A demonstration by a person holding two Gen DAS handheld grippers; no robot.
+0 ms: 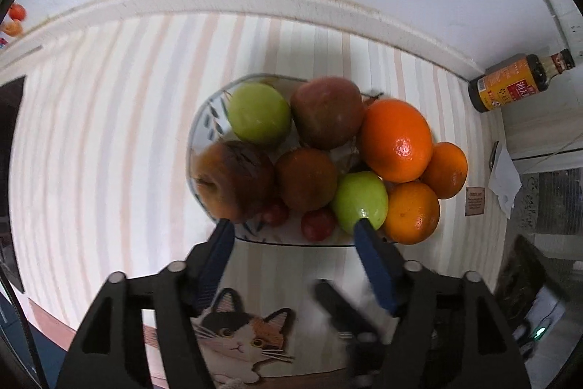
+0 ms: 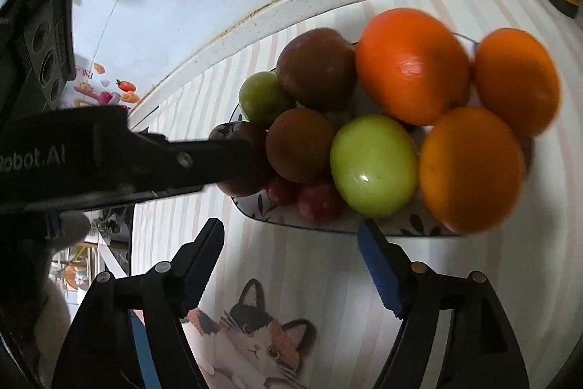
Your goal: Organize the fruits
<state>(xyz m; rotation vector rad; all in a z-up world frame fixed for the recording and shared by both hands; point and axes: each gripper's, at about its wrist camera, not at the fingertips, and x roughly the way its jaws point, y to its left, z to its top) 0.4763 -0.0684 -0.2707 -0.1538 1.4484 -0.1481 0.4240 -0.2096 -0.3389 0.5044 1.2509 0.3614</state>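
Brimming plate (image 1: 204,119) of fruits (image 1: 395,139)

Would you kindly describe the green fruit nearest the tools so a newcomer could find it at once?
Start at the patterned plate of fruit on the striped tablecloth. On the side toward the cat picture, look between the dark red-brown fruit and the front orange. The near green fruit there is smooth and shiny; the other green fruit sits at the plate's far side.
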